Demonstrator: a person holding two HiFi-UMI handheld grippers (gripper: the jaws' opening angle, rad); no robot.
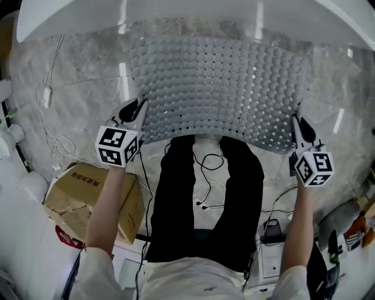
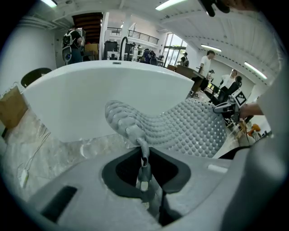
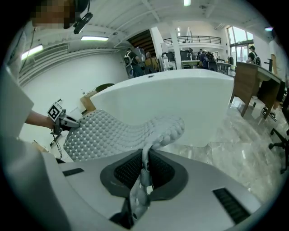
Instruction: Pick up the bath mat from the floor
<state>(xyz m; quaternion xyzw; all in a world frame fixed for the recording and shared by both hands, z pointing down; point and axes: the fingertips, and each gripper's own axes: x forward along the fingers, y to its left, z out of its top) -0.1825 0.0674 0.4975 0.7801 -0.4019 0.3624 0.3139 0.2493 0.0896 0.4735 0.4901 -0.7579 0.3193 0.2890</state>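
A grey bath mat (image 1: pixel 222 88) covered in round bumps spreads over the marble floor in front of a white bathtub (image 1: pixel 176 14). My left gripper (image 1: pixel 142 111) is shut on its near left corner, and my right gripper (image 1: pixel 295 124) is shut on its near right corner. In the left gripper view the jaws (image 2: pixel 143 155) pinch a folded edge of the mat (image 2: pixel 189 126), which sags across to the other gripper (image 2: pixel 224 107). In the right gripper view the jaws (image 3: pixel 145 169) clamp the mat (image 3: pixel 108 131) the same way. The near edge is raised off the floor.
The bathtub wall (image 2: pixel 90 99) stands just beyond the mat. A cardboard box (image 1: pixel 76 193) sits at the lower left, with white cables (image 1: pixel 55 146) on the floor beside it. The person's black trousers (image 1: pixel 205 199) fill the middle foreground. People and desks (image 2: pixel 216 76) are far off.
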